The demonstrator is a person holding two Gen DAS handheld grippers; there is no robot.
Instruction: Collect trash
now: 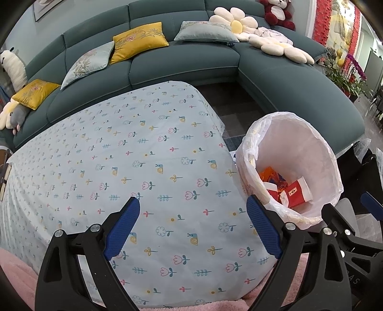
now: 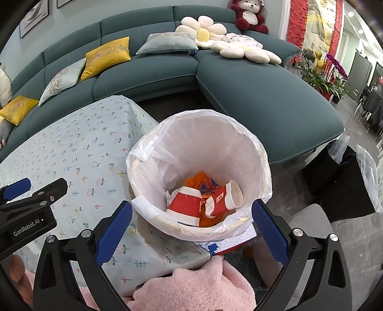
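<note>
Left gripper hangs over the bench, which is covered w/ a pale floral cloth; jaws spread wide, nothing between them. Its blue pads frame only printed fabric.

Right gripper sits just above the near rim of the trash bin, jaws likewise released and empty. The bin stands at the bench's right corner, touching or just beside the cloth edge; can't tell which. It's lined w/ a thin white bag folded over the rim.

Trash is already inside, at the bottom: a red-and-white paper cup lying on its side, a second red cup tipped w/ its white mouth toward the right, and an orange wrapper under and behind them. In the left view the same pile shows as a red cup and orange wrapper, partly hidden by the bin wall.

Part of the left gripper's black body shows at the left edge of the right view, labelled GenRobot.AI.

Behind the bench: a teal sectional sofa w/ yellow cushions, grey-green cushions, flower-shaped pillows and a red-and-white plush bear. Pink fluffy fabric fills the bottom foreground, poss. clothing, view too cropped to say.
</note>
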